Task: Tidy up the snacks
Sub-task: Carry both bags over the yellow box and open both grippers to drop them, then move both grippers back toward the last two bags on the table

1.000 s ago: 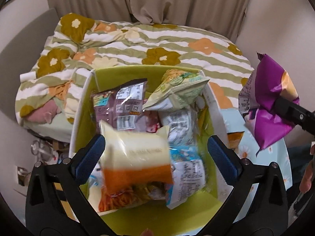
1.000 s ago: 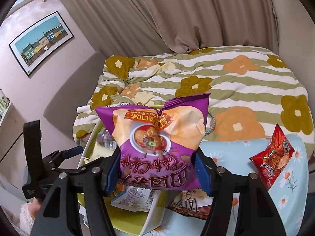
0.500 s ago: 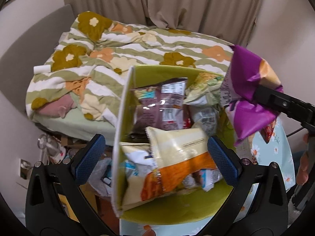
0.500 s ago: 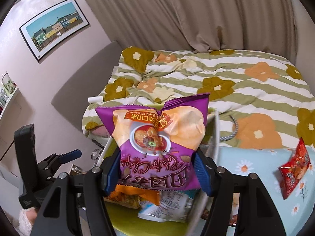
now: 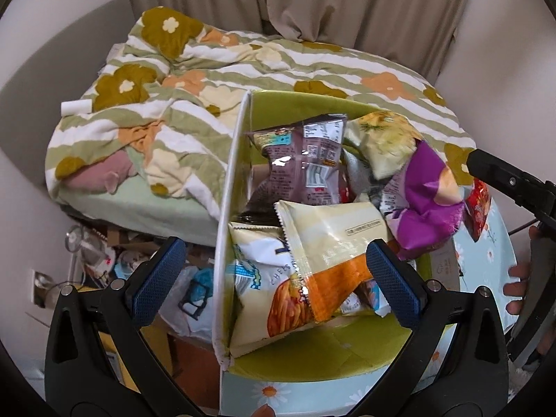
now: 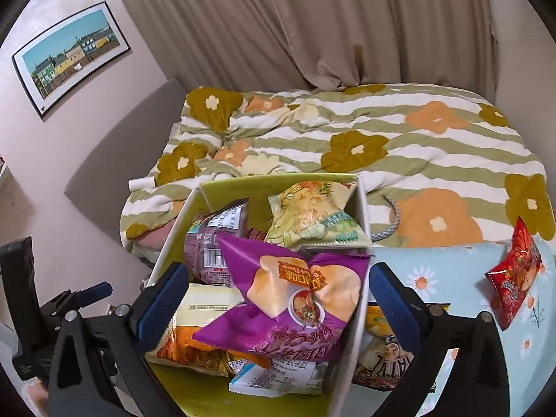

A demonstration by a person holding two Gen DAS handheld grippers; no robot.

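A white box with a green lining [image 6: 361, 208] stands on the table, piled with snack bags. A purple chip bag [image 6: 295, 305] lies on top of the pile, tilted, at the box's right side [image 5: 424, 201]. My right gripper [image 6: 278, 299] hangs over it with its jaws opening wide; the bag lies between the pads, untouched. One of its fingers [image 5: 500, 177] shows at the right of the left wrist view. My left gripper [image 5: 274, 278] is open above the box's left wall [image 5: 229, 180], over a yellow and orange bag [image 5: 330, 243].
A red packet [image 6: 514, 278] lies on the daisy-print tablecloth [image 6: 451, 278] right of the box, and another bag [image 6: 385, 358] rests against its outer wall. A bed with a flowered quilt [image 6: 382, 132] stands behind. Clutter lies on the floor left of the table [image 5: 104, 260].
The right jaws went from shut on the purple bag to wide apart, and the bag dropped onto the pile in the box. My left gripper drifted left, over the box's left wall.
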